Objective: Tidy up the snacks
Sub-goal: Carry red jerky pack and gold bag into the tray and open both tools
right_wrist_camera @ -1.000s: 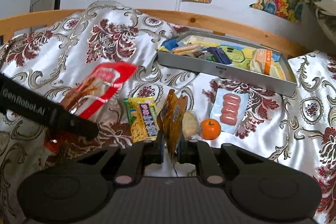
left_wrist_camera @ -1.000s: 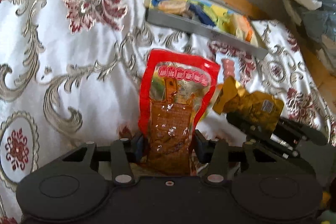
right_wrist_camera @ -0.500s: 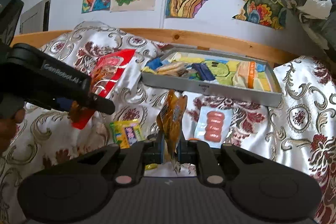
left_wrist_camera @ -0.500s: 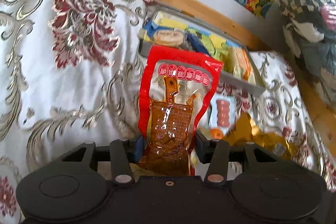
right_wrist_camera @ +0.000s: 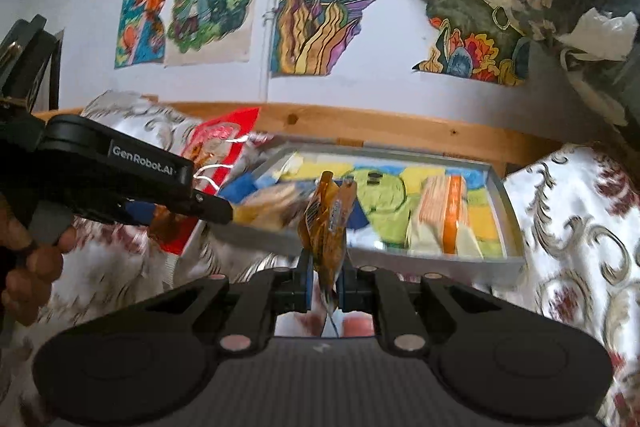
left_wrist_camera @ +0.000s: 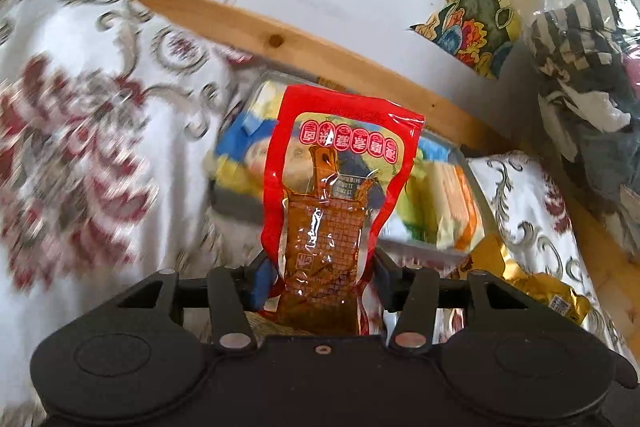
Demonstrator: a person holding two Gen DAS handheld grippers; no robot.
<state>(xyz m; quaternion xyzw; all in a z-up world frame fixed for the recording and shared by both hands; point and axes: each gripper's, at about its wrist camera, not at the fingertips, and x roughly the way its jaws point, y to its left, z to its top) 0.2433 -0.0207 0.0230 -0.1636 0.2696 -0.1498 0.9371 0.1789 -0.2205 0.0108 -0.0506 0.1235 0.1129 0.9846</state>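
left gripper (left_wrist_camera: 322,277) is pinching a red pouch (left_wrist_camera: 336,183) upright, in the air before the tray (right_wrist_camera: 508,195) | right gripper (right_wrist_camera: 324,281) is clamping a gold packet (right_wrist_camera: 328,215) (edge-on) | tray is sitting on the floral cloth (right_wrist_camera: 580,227), snacks inside

The pouch (left_wrist_camera: 340,195) was red with brown contents (gold-bordered label). The packet (right_wrist_camera: 328,223) was orange-gold. The tray (right_wrist_camera: 508,195) was grey. The bedspread (left_wrist_camera: 100,155) was white with maroon florals.
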